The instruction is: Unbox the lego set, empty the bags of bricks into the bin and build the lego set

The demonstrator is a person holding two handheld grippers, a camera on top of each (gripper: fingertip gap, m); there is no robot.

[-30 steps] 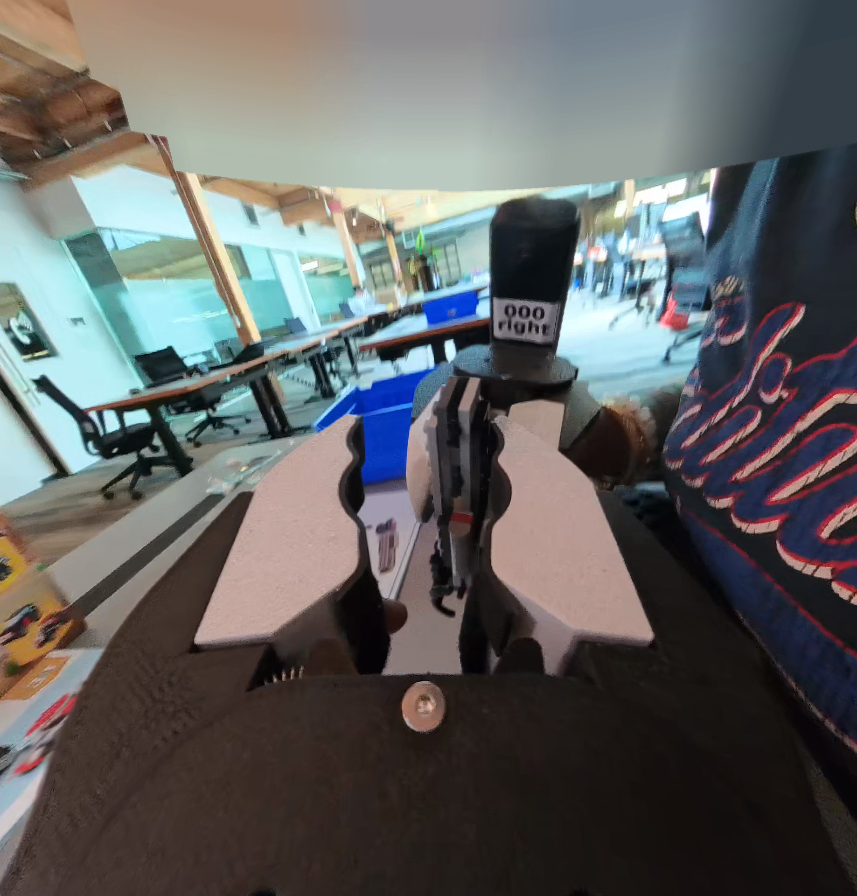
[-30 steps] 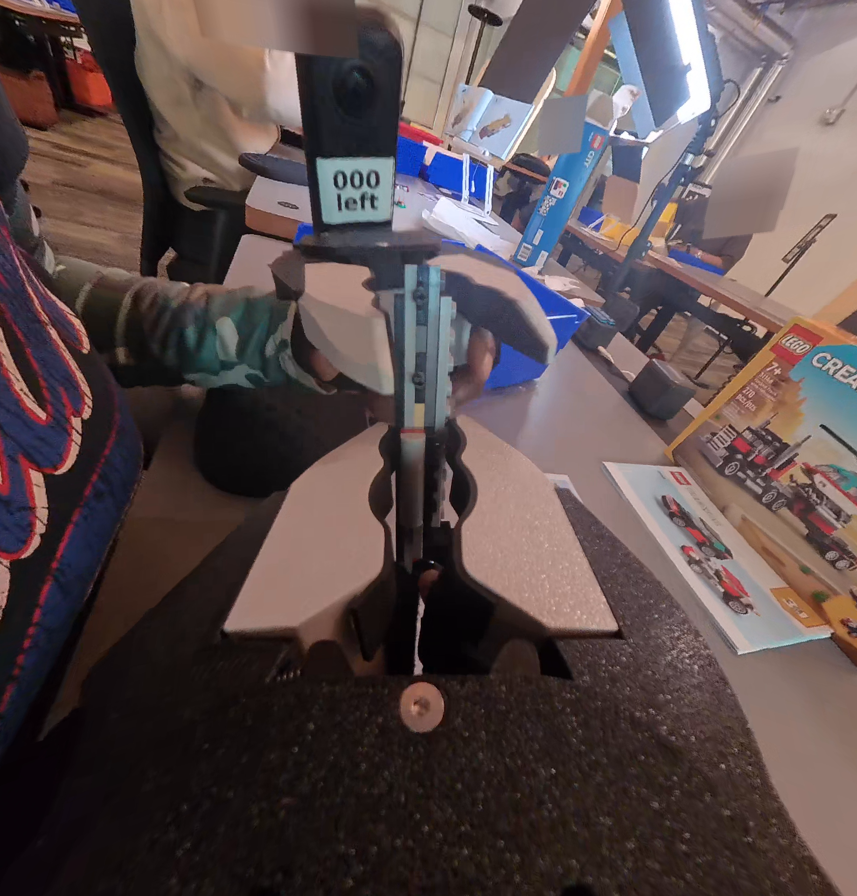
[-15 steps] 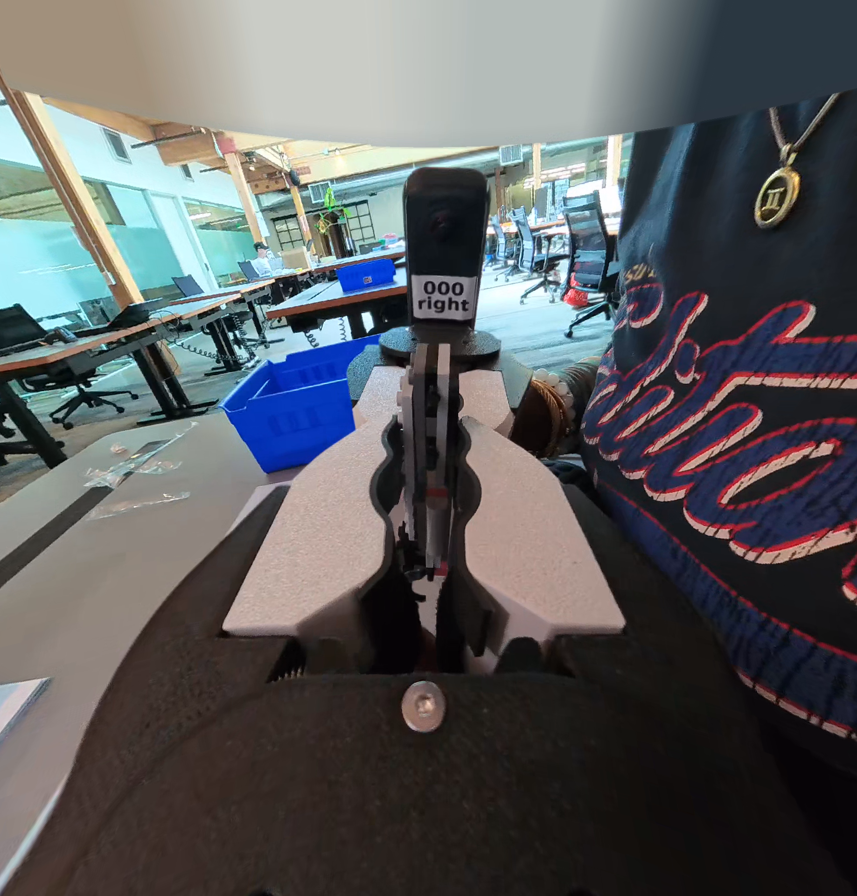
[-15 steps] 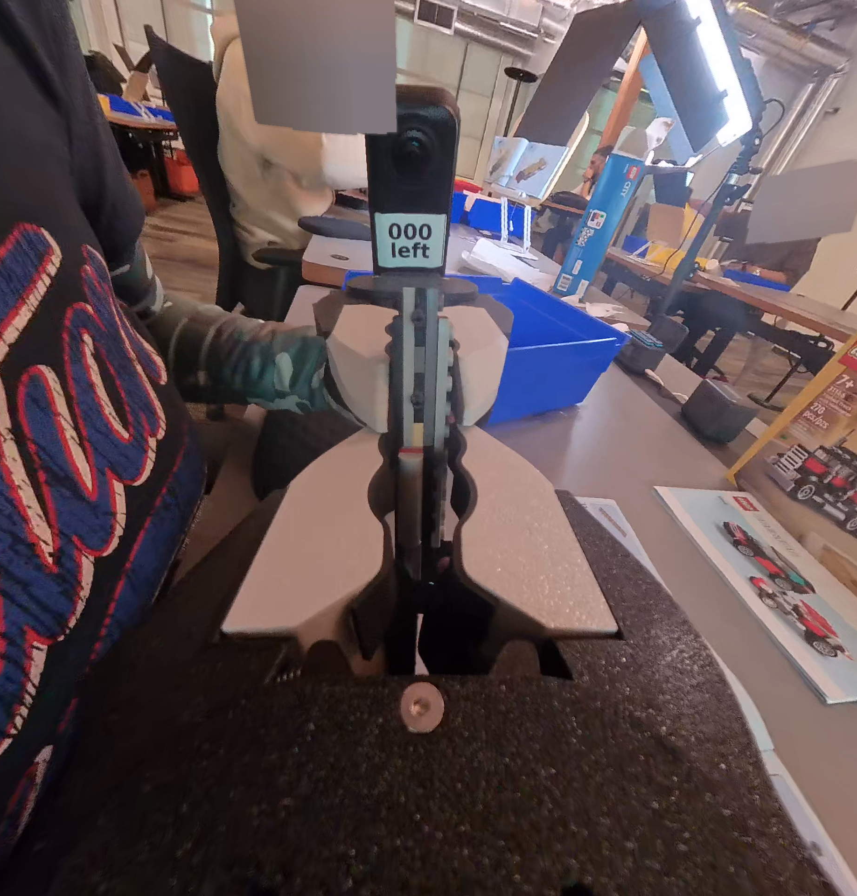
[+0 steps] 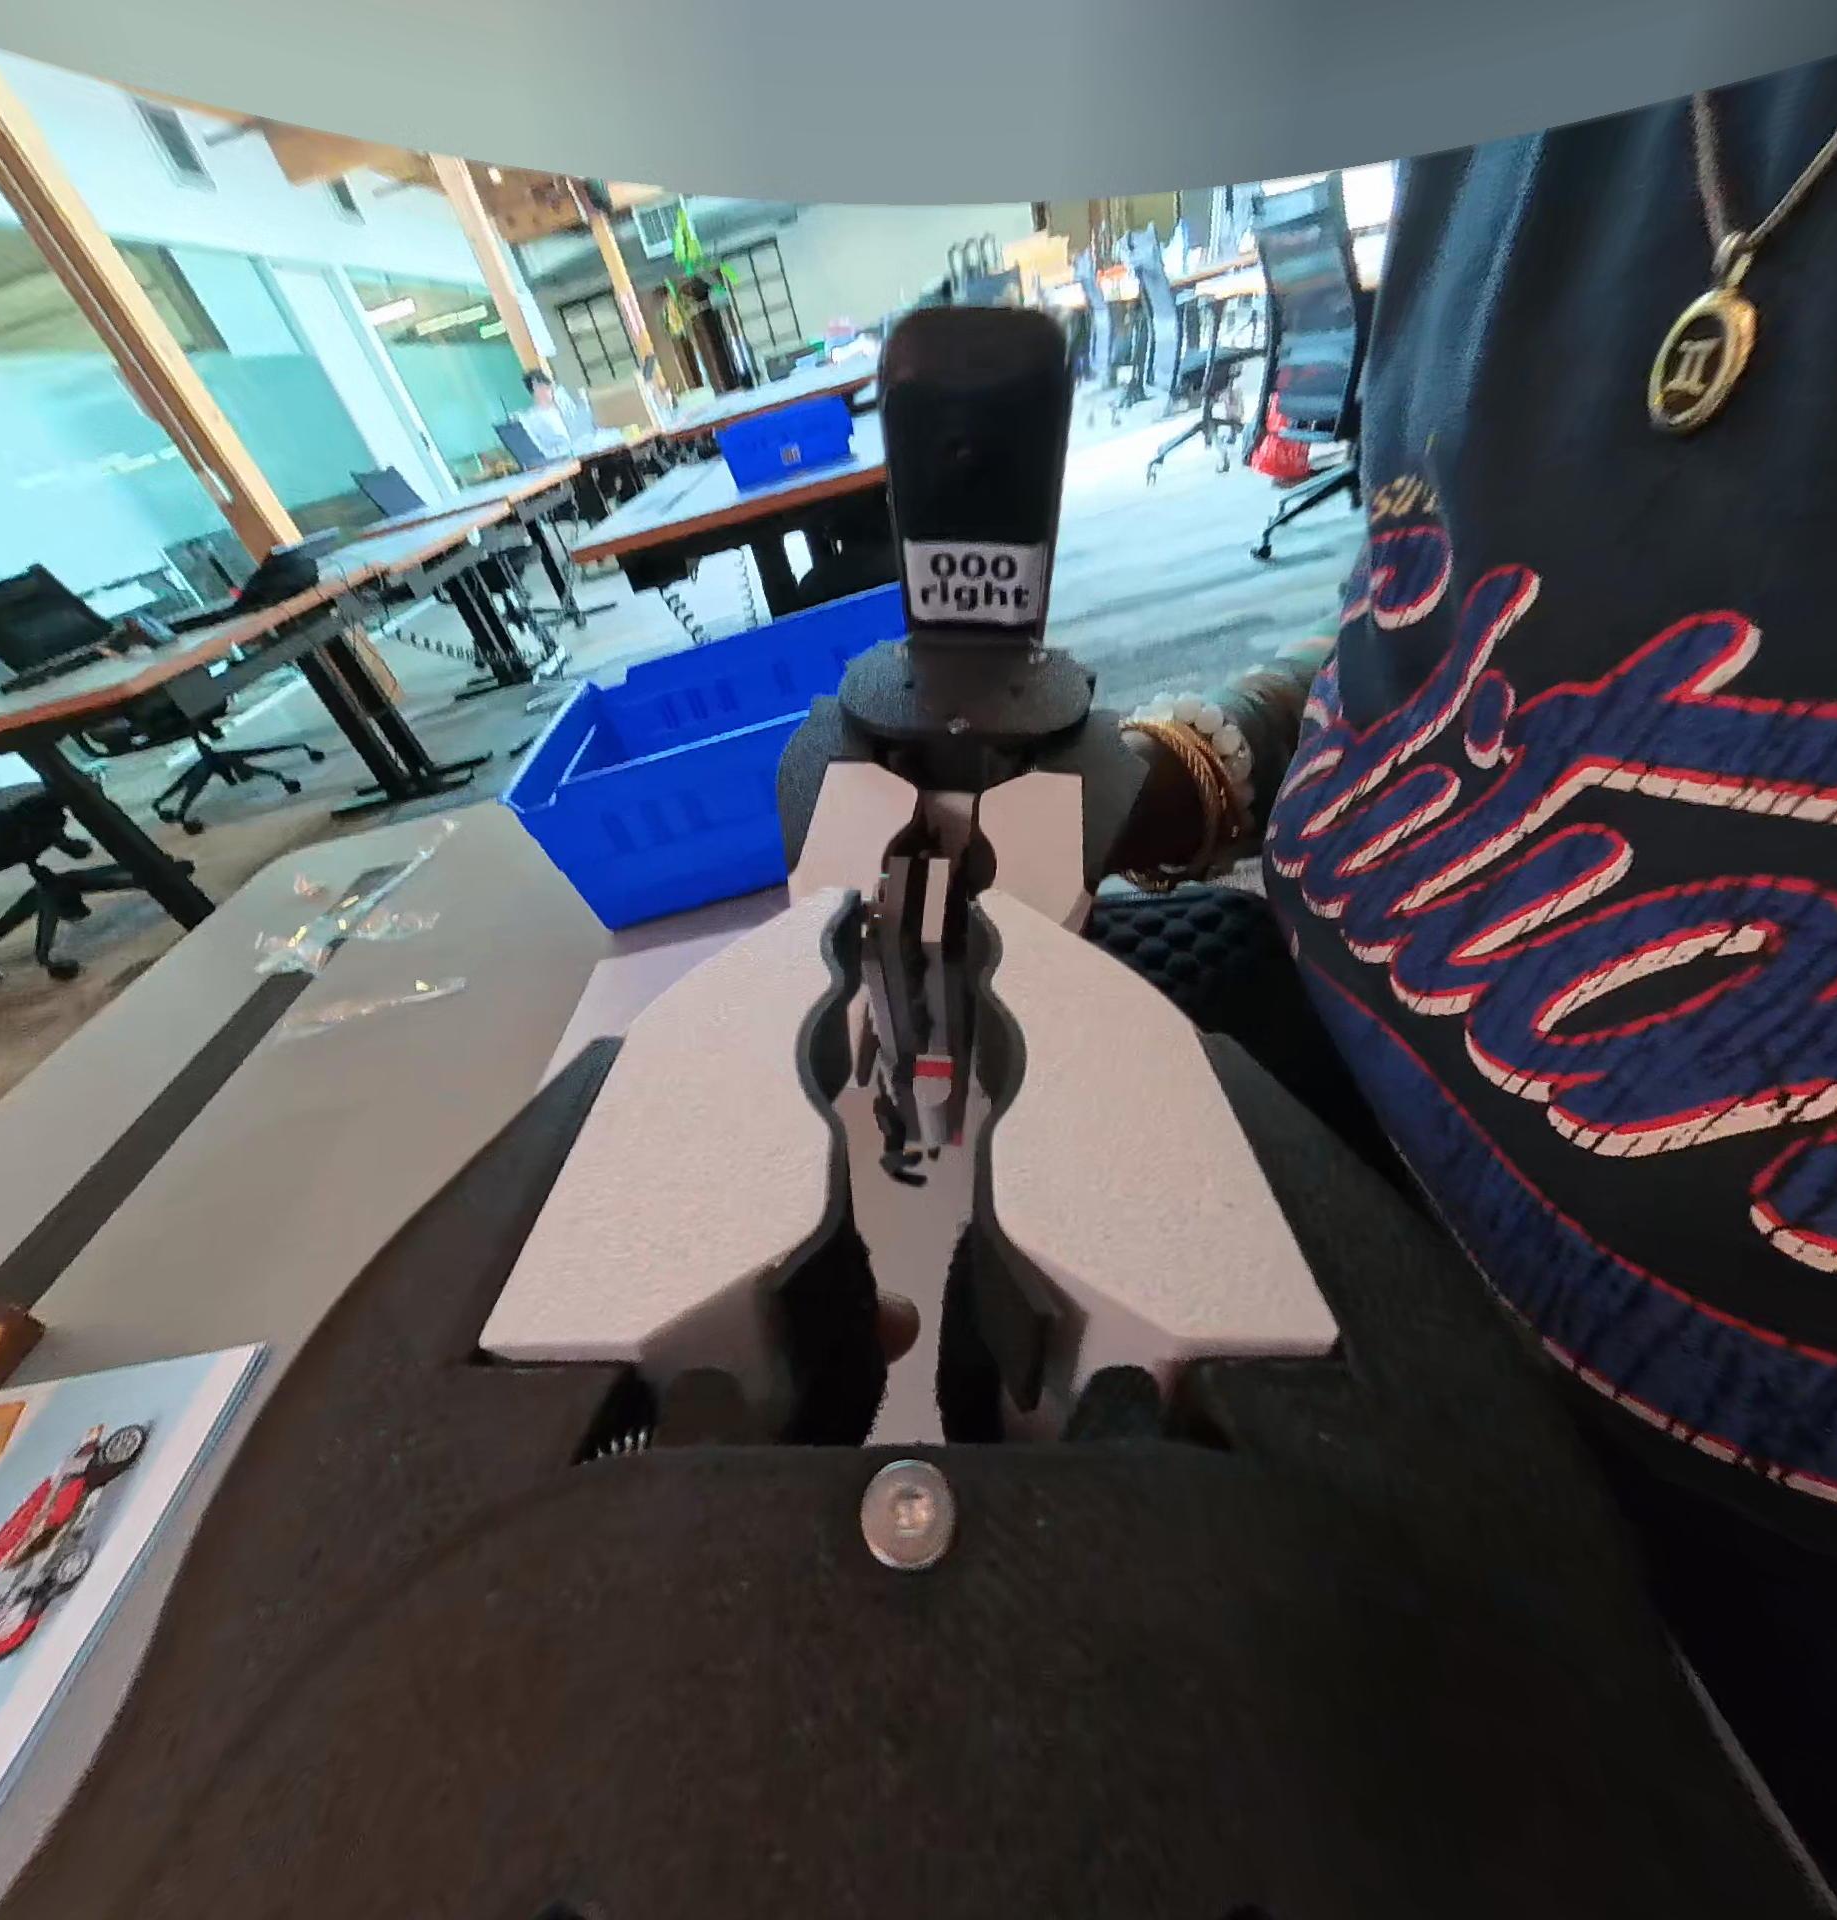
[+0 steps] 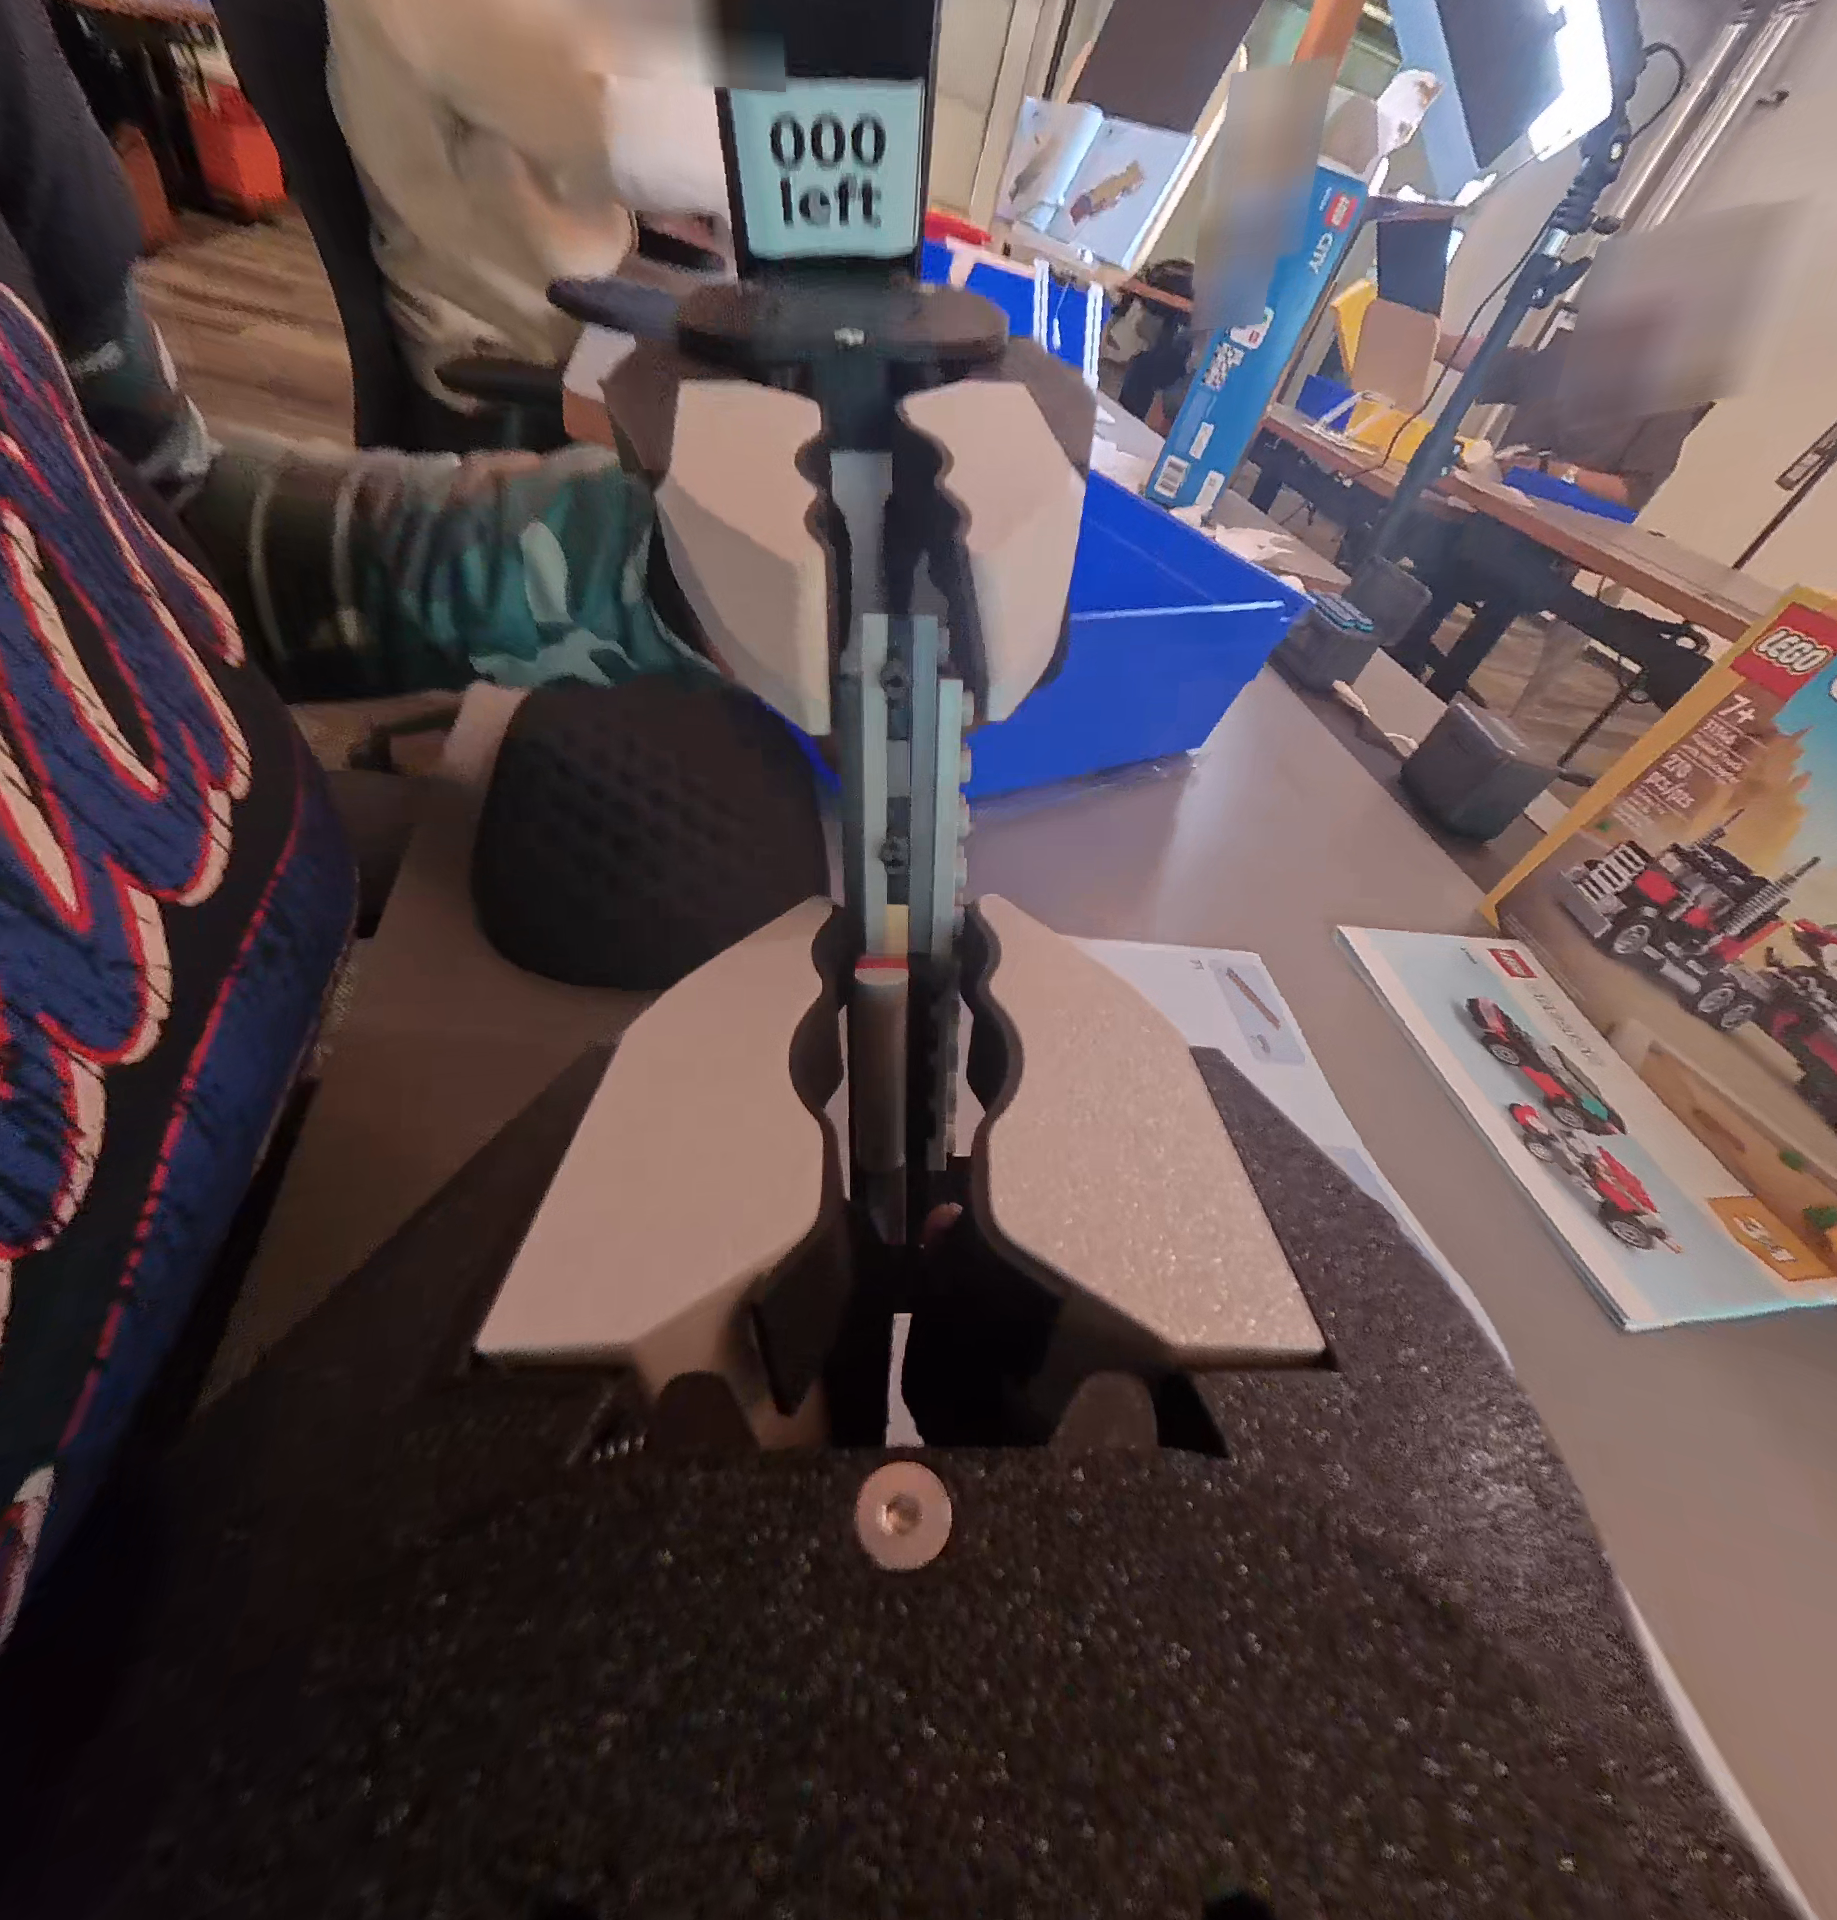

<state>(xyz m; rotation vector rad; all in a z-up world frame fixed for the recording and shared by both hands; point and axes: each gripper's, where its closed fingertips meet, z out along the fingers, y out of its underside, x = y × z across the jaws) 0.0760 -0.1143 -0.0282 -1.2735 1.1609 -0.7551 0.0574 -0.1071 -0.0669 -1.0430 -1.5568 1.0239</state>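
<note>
While airborne, lego strip point(image 6: 898, 790) bridges both closed jaws.

Left gripper point(image 5: 909, 1039), right gripper point(image 6: 898, 1049): both clamped, face-to-face

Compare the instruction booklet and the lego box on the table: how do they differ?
The instruction booklet lies flat on the table; the lego box stands upright beside it. The booklet is thin with a pale blue cover; the box is thick and yellow-edged. Both picture red-and-black trucks.
</note>
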